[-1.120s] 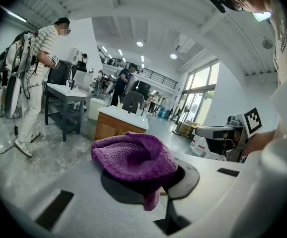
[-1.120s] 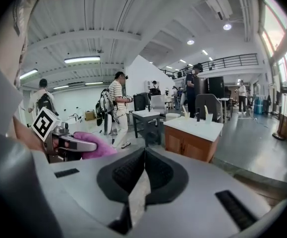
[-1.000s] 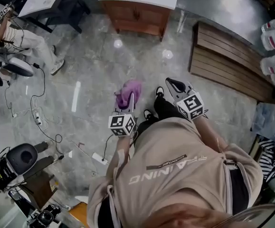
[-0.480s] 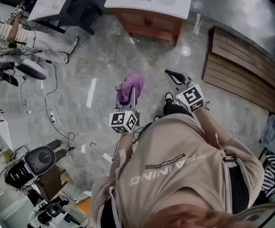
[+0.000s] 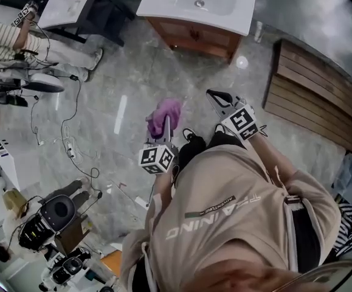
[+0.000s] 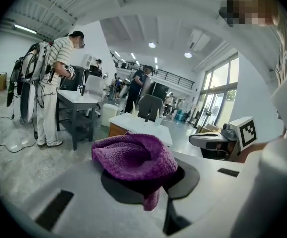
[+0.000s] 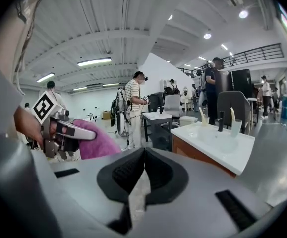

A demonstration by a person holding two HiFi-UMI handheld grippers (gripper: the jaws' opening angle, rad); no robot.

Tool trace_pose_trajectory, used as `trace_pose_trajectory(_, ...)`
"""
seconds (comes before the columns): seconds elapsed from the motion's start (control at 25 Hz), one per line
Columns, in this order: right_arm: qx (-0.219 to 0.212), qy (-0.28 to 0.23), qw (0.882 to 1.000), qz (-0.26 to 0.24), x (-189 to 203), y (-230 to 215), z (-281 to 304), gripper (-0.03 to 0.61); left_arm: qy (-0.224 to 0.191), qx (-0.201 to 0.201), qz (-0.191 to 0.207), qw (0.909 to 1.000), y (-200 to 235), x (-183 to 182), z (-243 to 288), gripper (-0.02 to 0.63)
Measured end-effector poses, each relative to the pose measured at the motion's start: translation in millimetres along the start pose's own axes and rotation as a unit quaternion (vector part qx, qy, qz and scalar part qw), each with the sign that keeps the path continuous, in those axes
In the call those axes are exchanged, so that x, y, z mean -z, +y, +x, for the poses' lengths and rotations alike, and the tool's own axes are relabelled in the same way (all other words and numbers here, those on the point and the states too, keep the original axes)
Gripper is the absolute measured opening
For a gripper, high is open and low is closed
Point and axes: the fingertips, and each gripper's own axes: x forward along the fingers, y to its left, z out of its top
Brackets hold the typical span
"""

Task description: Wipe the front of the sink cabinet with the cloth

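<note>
I am gripping the purple cloth [image 5: 165, 112] in my left tongs [image 5: 167, 128], well apart from the sink cabinet [image 5: 195, 36]. My right tongs [image 5: 214, 96] are hanging alongside, pressed together, carrying nothing.

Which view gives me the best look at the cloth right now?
The left gripper view: the purple cloth fills the centre, bunched in the jaws of the left gripper. The head view shows it small at that gripper's tip. The right gripper view catches only a part behind the left gripper.
</note>
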Motion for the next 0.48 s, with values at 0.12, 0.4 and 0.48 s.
trace_pose_trajectory(0.12,0.010,0.004,1.000,0.002,-4,-6,18,0.012,-0.003,0.008,-0.001,1.0000,20,-9,16,0.049)
trace_pose_trajectory(0.4,0.069,0.000,0.998,0.007,-36,-6,57,0.012,0.002,0.057,0.046,0.9973,69,-39,40,0.049)
trace_pose_trajectory(0.48,0.083,-0.001,0.997,0.000,-49,-10,71,0.012,0.001,0.077,0.068,0.9947,81,-55,51,0.049)
